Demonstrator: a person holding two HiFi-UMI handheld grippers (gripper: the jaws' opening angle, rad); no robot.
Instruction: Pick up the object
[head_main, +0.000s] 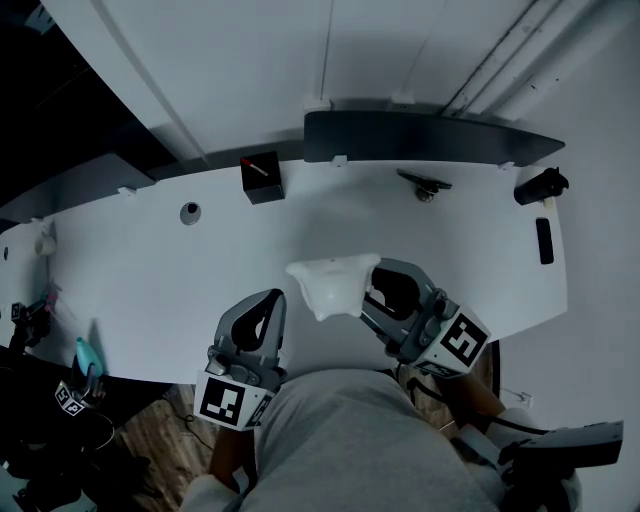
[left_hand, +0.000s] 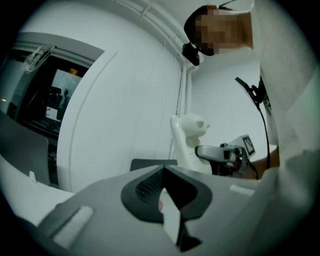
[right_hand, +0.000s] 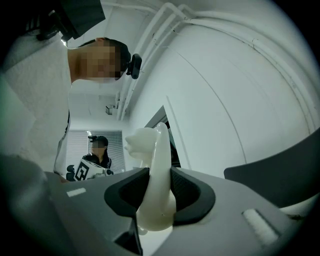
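Clamped in the right gripper (right_hand: 159, 194): a glossy white figurine (right_hand: 155, 180), pinched on both sides by the dark ribbed fingers (right_hand: 122, 192). Smooth and pale all over, one colour throughout. Slim and curved where gripped, with a tall arched edge running up the side nearest the camera and a small animal-like head with pointed ears behind it. Sits over the counter (head_main: 150, 270) near the middle of its front edge, just beside the left gripper (head_main: 268, 305). Hard to judge from the head view whether lifted clear of the surface or touching it.

On the left gripper, fingers pressed together with nothing between them.

Lower end of the figurine hidden behind the right gripper's fingers in the right gripper view. In the head view, one end covered by that same gripper. Face and surface detail washed out, too faint to read. Front edge of the counter partly cut off by the person's torso. At the rear edge, a black box (head_main: 262, 178) with something red and white on top, too small to make out. Near the right rear corner, a few small dark things, not identifiable.
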